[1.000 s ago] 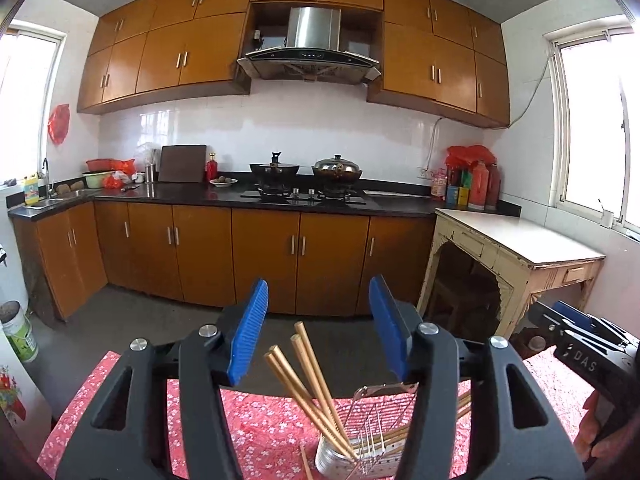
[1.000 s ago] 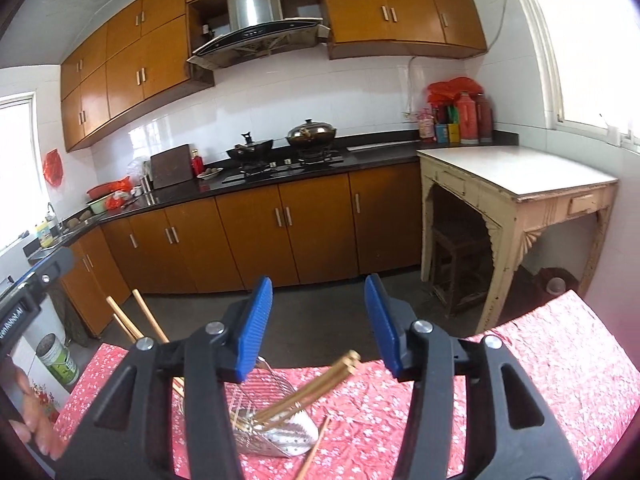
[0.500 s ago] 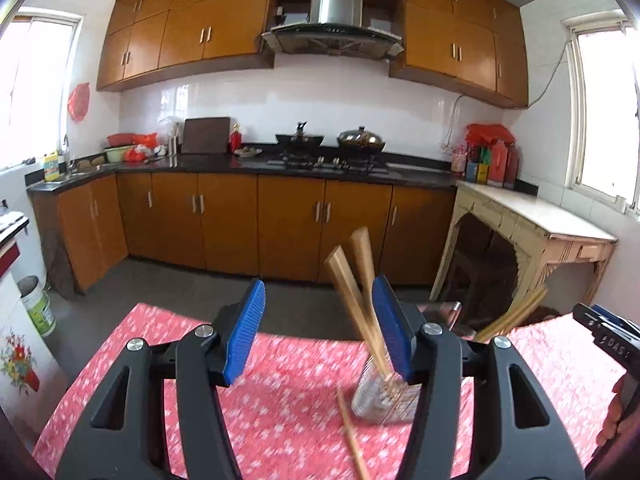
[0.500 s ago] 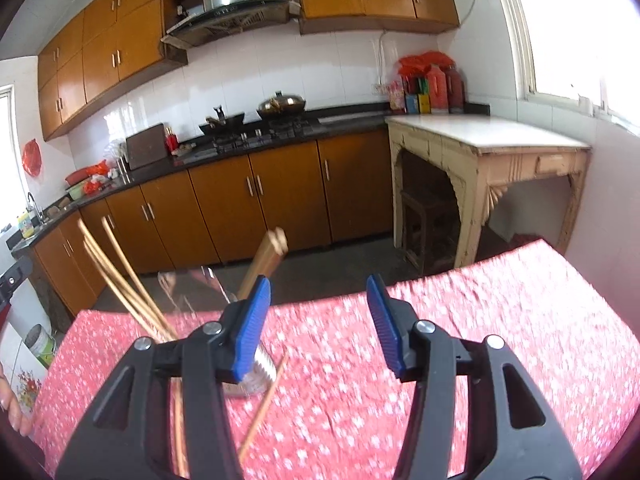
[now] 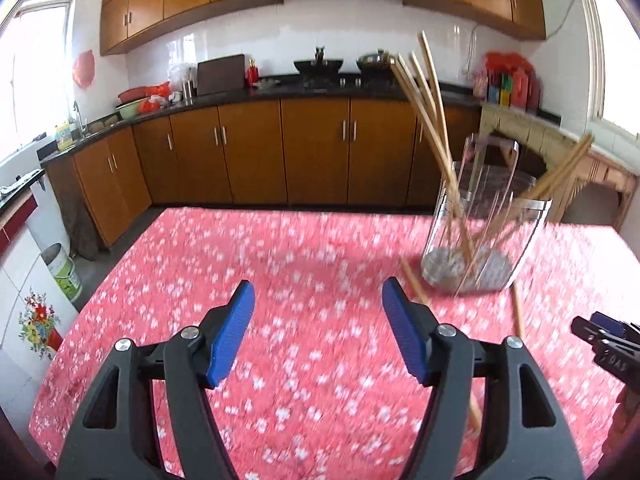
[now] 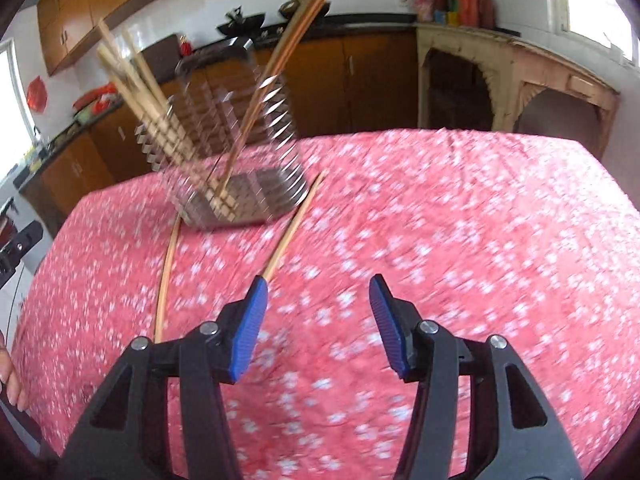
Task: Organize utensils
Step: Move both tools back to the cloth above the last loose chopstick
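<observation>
A wire utensil holder (image 5: 480, 248) stands on the red floral tablecloth (image 5: 280, 320), with several wooden chopsticks (image 5: 432, 120) leaning in it. Two loose chopsticks (image 5: 414, 284) lie on the cloth beside it. My left gripper (image 5: 318, 292) hovers low over bare cloth, left of the holder; its jaws are opening with nothing between them. In the right wrist view the holder (image 6: 236, 160) is ahead on the left, and one loose chopstick (image 6: 296, 224) ends at the left fingertip of my right gripper (image 6: 317, 284). Its jaws are opening and empty. A second chopstick (image 6: 166, 272) lies further left.
Brown kitchen cabinets (image 5: 312, 152) and a dark counter with a hob run behind the table. A pale side table (image 6: 520, 64) stands at the right. A bucket (image 5: 64, 272) sits on the floor at the left. A hand (image 6: 10, 384) shows at the left edge.
Both grippers have dropped toward the table and tilted down, so the cloth now fills the views. The holder has shifted right of the left gripper and left of the right one. The left jaws stand wider.
</observation>
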Demonstrator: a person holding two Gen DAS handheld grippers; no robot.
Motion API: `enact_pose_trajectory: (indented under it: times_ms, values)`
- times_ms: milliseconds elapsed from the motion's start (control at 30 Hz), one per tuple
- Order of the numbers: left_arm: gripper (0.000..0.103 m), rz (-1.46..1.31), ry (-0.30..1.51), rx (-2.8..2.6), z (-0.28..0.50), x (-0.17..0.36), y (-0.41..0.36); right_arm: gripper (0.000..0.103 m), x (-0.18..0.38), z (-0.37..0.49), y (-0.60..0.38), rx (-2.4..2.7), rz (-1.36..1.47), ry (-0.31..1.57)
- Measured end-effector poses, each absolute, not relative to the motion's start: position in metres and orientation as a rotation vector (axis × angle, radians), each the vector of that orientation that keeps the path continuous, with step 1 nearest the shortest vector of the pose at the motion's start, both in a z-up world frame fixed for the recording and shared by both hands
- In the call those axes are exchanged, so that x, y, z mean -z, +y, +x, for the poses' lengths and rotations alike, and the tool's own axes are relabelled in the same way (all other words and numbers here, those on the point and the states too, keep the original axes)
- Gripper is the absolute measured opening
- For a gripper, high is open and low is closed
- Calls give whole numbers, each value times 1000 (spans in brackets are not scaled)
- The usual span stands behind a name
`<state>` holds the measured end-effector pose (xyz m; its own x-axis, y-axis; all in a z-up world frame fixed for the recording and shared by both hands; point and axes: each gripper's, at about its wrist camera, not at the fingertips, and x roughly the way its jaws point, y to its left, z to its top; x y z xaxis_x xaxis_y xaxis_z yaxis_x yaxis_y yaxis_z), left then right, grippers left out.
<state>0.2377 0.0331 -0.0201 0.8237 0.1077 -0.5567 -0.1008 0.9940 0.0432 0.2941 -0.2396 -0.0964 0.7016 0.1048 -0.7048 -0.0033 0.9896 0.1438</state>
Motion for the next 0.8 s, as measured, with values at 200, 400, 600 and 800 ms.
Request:
enact_pose_trajectory:
  times_ms: [200,400,600,800]
  values:
    - [70,34,628,-79,231,36,29,53,117,305,-194,-72,73,839]
    - [70,26,664,-56,232,49,25,50,132,311,-188,-41,38,867]
    - [70,4,705,-15,238,61,13,9,134,316,-207,-19,25,871]
    - [70,0,760,73,247,73,-19,8,135,329,-268,89,61,875]
